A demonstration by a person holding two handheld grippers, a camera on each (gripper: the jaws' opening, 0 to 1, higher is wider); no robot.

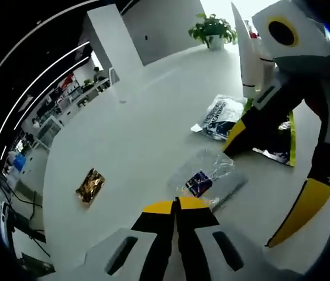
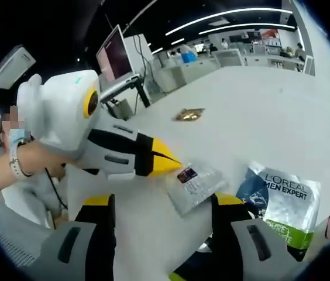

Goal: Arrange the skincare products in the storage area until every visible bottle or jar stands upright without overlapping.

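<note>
Although the task calls for bottles and jars standing upright, what lies on the white table (image 1: 136,134) are flat skincare items, so the arranging looks barely begun. In the left gripper view, the left gripper (image 1: 175,205) sits at 6 o'clock with its yellow-tipped jaws pressed together, their tips at the near edge of a clear sachet (image 1: 207,175) with a dark label; whether they pinch its edge or only touch it cannot be told. In the right gripper view, the right gripper (image 2: 164,202) rises from 6 o'clock with jaws spread wide and nothing between them, the same sachet lying flat just beyond. At 4 o'clock of that view rests a L'Oreal Men Expert pouch (image 2: 282,199), also lying down. A small gold packet (image 1: 90,185) lies well apart at 9 o'clock of the left gripper view. At 1 o'clock of that view a white tube-like thing (image 1: 248,58) stands upright; what it is stays unclear. Judged from this, every flat item remains to be placed.
</note>
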